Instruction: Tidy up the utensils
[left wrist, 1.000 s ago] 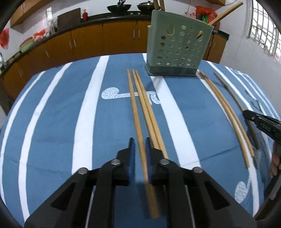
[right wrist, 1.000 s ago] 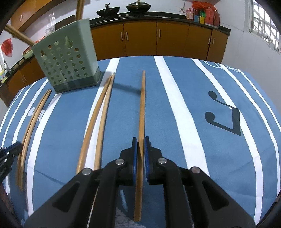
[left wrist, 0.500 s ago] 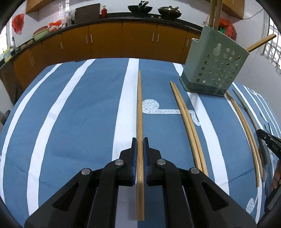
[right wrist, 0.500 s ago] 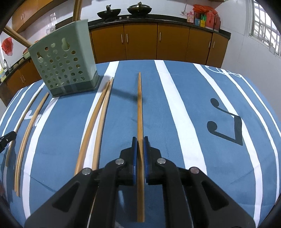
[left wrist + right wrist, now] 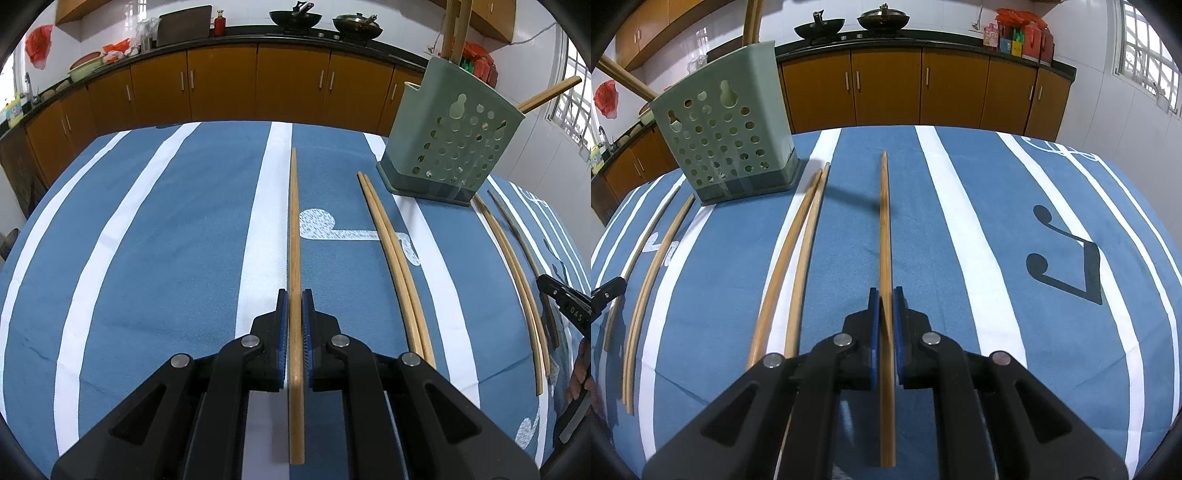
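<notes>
left gripper [image 5: 294, 306] is pinching one chopstick [image 5: 294, 229], pointing to 12 o'clock | right gripper [image 5: 885, 306] is pinching another chopstick [image 5: 884, 221] | green holder [image 5: 452, 144] is sitting at 1 o'clock on the left view | tip: keep squeezing tight, tilt the stick up, drop it in the top

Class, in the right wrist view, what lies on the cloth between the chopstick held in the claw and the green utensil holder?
A pair of chopsticks lies side by side between the held chopstick and the green holder, seen in the right wrist view.

In the left wrist view, 1 chopstick [image 5: 294, 236] runs straight ahead, 2 chopsticks [image 5: 391, 254] lie to its right, and the holder [image 5: 448, 142] stands on the tablecloth [image 5: 166, 240] behind those.
</notes>
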Demonstrator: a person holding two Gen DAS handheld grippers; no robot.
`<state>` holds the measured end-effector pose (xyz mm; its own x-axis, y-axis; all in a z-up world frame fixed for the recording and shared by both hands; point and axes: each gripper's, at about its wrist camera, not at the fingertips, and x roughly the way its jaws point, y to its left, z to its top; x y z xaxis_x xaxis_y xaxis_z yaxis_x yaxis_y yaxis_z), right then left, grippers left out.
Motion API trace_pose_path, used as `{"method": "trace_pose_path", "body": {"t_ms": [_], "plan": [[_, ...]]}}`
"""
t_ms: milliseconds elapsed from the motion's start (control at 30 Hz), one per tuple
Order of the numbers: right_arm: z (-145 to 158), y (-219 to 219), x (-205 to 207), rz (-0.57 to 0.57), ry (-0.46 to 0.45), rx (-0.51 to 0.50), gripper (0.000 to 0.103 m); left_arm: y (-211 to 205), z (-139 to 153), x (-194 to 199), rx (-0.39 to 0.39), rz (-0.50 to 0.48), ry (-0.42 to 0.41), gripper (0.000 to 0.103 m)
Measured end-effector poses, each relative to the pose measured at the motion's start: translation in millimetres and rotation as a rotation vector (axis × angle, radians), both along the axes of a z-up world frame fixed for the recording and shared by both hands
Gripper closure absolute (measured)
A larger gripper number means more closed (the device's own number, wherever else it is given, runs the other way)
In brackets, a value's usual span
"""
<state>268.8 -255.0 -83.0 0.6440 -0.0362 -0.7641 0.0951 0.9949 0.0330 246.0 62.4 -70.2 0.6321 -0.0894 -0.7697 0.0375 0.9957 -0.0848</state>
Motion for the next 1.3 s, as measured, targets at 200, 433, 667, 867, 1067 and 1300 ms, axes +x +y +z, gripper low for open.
{"method": "trace_pose_path", "body": {"t_ms": [200,433,667,867,1067,1300], "plan": [[-0.1,-1.0,-0.8,0.0,-0.001,0.006,0.094,1.5,-0.1,0.0,-0.013,0.0,0.0,0.094],[0.0,-1.2,-0.8,0.001,0.0,0.007,0.094,1.8,-0.1,0.3,-0.017,0.001,-0.001,0.094],[0.1,-1.5,-0.8,0.001,0.0,0.007,0.094,1.9,-0.2,0.2,-0.019,0.001,-0.001,0.094],[0.3,-1.6,-0.7,0.001,0.0,0.008,0.094,1.9,-0.2,0.1,-0.019,0.002,-0.002,0.094],[0.4,-1.9,-0.9,0.001,0.0,0.009,0.094,2.0,-0.3,0.0,-0.019,0.001,-0.002,0.094],[0.5,-2.2,-1.3,0.001,0.0,0.009,0.094,2.1,-0.3,0.1,-0.019,0.002,-0.002,0.094]]}}
